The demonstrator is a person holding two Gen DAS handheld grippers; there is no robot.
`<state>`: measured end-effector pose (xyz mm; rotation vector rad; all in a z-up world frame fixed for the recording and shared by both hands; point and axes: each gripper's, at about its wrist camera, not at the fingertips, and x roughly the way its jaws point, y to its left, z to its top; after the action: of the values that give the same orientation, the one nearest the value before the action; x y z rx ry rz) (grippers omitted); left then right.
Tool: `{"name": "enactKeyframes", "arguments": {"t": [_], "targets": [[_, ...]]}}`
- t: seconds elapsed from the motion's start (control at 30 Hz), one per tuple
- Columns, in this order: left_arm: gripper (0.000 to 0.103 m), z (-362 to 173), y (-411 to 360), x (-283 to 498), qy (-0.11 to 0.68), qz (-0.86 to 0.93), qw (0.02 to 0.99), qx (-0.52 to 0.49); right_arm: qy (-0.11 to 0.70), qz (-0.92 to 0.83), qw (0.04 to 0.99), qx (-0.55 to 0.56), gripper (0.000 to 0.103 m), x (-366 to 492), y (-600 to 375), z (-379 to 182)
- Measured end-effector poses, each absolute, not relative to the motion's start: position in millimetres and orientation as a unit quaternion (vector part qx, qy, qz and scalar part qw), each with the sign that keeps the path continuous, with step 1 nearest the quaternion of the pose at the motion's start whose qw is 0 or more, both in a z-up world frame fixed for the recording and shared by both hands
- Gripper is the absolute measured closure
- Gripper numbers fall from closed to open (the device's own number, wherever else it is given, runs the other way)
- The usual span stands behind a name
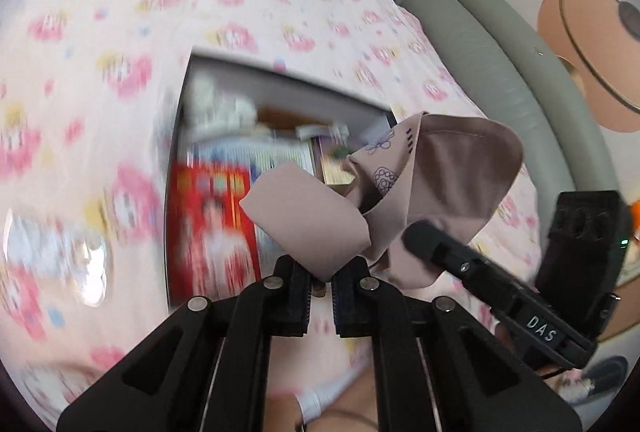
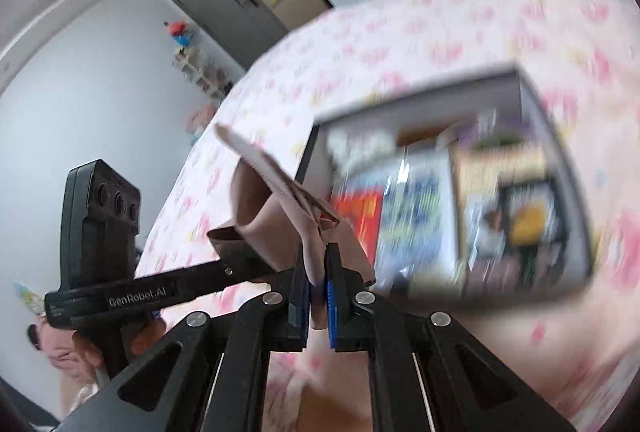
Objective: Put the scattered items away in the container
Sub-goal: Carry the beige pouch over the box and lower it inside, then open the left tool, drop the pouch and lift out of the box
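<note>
Left wrist view: the left claw (image 1: 320, 282) pinches a corner of the pink garment (image 1: 440, 172), held up above the container (image 1: 280, 80) on the floral bedsheet (image 1: 120, 12).

Right wrist view: the right claw (image 2: 318, 268) is pressed on the same garment (image 2: 276, 200), beside the blurred, already-packed container (image 2: 532, 92).

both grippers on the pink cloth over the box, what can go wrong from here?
1. The pink cloth is pinched only at an edge by the left gripper and the right gripper; it may slip out.
2. The container already looks full, so the cloth could drape over its rim.
3. Both views are motion-blurred; a fast move could misplace the drop.
</note>
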<state>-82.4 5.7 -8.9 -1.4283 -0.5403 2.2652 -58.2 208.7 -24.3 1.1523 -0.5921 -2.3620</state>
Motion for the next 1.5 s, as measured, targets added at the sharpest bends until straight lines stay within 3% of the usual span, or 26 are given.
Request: {"name": "enactKeyframes", "arguments": {"t": [0.17,0.33,0.47,0.53,0.7,0.83,0.87,0.9,1.17,1.4,1.5], "targets": [[0.096,-42,12,-143,-0.189,0.788,0.167,-0.562,-0.177,-0.843,0.185,0.473,0.098,-138,215,-29],[0.08,-86,19,-179,-0.124,0.77,0.103,-0.618,-0.139,-0.809,0.135,0.555,0.097,-170,233,-79],[0.071,-74,6,-179,-0.147,0.791,0.101,-0.586,-0.162,-0.801,0.125,0.562,0.092,-176,249,-92],[0.071,-67,6,-174,-0.151,0.798,0.115,-0.572,-0.172,-0.816,0.113,0.541,0.087,-179,257,-90],[0.072,-83,38,-169,-0.127,0.768,0.174,-0.603,-0.169,-0.856,0.095,0.479,0.086,-158,271,-60],[0.072,-115,41,-185,-0.109,0.743,0.105,-0.652,-0.14,-0.813,0.164,0.541,0.086,-171,238,-89],[0.08,-120,35,-189,-0.117,0.738,0.078,-0.66,-0.14,-0.798,0.17,0.561,0.086,-173,232,-99],[0.08,-118,31,-190,-0.134,0.739,0.073,-0.656,-0.141,-0.782,0.166,0.584,0.086,-176,227,-111],[0.076,-105,52,-191,-0.128,0.761,0.127,-0.623,-0.112,-0.821,0.111,0.548,0.086,-181,229,-100],[0.076,-106,53,-185,-0.153,0.768,0.132,-0.608,-0.101,-0.794,0.105,0.59,0.086,-186,226,-122],[0.064,-89,53,-169,-0.174,0.781,0.158,-0.579,-0.106,-0.808,0.097,0.571,0.086,-179,228,-109]]}}
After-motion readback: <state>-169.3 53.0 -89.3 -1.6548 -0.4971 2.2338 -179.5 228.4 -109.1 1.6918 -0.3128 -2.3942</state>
